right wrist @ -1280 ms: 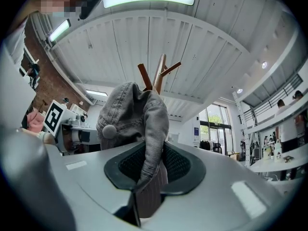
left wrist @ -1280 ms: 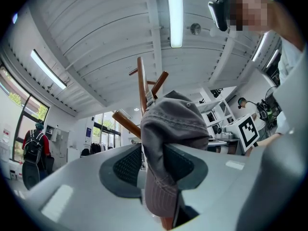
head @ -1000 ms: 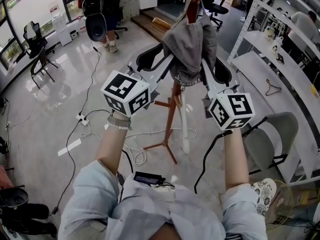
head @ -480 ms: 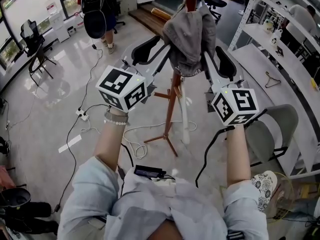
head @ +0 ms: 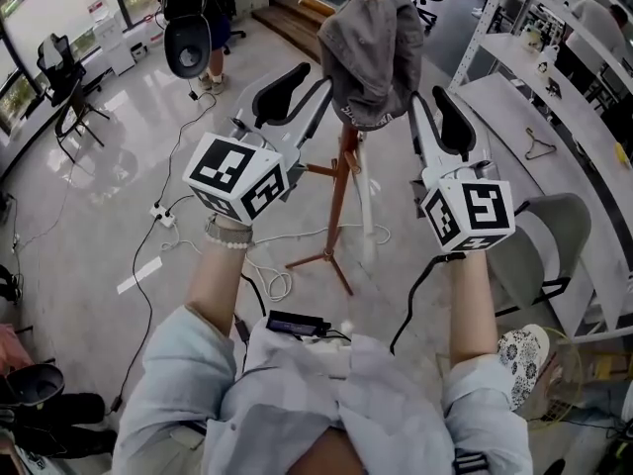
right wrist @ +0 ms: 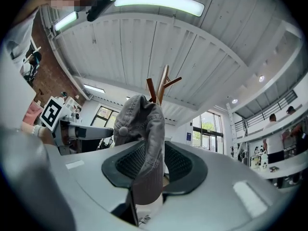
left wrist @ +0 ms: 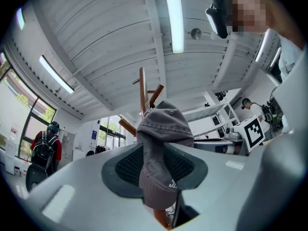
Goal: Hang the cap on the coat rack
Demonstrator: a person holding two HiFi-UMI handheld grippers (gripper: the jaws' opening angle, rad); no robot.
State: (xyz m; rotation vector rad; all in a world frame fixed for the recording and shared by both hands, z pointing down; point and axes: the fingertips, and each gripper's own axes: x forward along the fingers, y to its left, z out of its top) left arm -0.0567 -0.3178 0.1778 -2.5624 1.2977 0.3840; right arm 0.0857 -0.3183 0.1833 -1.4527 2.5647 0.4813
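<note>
The grey cap (head: pixel 374 52) hangs over the top of the wooden coat rack (head: pixel 338 196). My left gripper (head: pixel 316 75) is just left of the cap and apart from it, jaws open. On the cap's right, also apart from it, is my right gripper (head: pixel 425 95), open; its jaws have just been opening wide and then closing a little, with nothing pressed between them. In the left gripper view the cap (left wrist: pixel 161 129) and rack prongs (left wrist: pixel 143 88) show beyond the open gripper (left wrist: pixel 159 165). The right gripper view shows the cap (right wrist: pixel 139 119) on the rack (right wrist: pixel 161 88) beyond that gripper (right wrist: pixel 149 165).
White shelving (head: pixel 514 117) runs along the right, with a wire hanger (head: pixel 539 174) on it. A grey chair (head: pixel 539 265) stands at my right. Cables and a power strip (head: pixel 163 236) lie on the floor. A person with a backpack (head: pixel 193 18) stands at the back left.
Both grippers have drawn back from the cap's sides toward me. The cap stays hanging on the rack, now free of both.
</note>
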